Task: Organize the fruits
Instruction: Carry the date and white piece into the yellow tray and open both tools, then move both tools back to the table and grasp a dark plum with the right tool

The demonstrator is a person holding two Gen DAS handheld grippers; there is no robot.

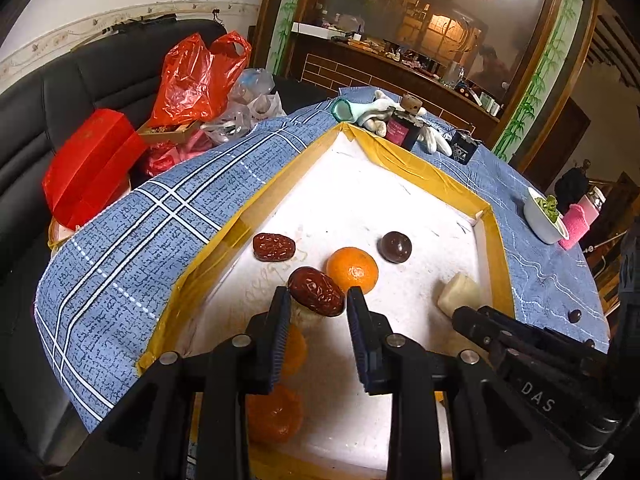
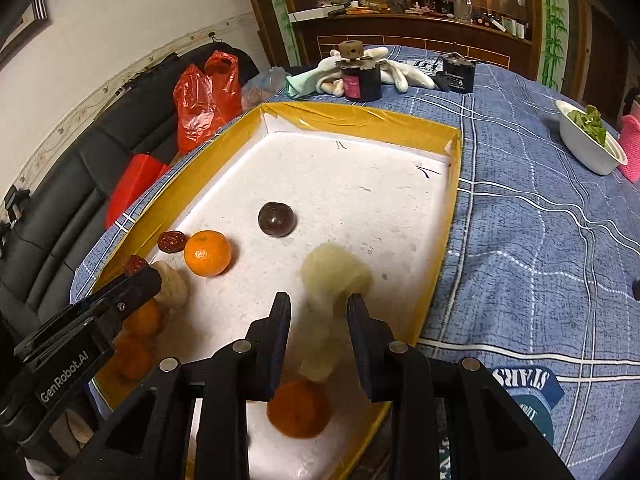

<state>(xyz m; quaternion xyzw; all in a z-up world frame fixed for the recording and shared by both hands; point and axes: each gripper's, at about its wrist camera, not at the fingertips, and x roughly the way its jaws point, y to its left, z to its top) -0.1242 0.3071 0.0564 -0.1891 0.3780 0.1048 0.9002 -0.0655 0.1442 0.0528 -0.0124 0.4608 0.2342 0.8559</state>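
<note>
Left wrist view: left gripper [image 1: 319, 294] jaws apart around 1 red date [image 1: 316, 291], long axis running lower-right.

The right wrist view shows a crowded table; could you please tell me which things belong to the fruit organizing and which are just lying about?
Belongs to the job: tray, orange, red date, dark round fruit, pale peeled piece.
Just lying about: red plastic bag, white gloves, dark jar, black box, white bowl of greens.

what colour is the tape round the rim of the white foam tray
Yellow: glossy yellow tape covers the rim, clearest in the right wrist view.
</note>
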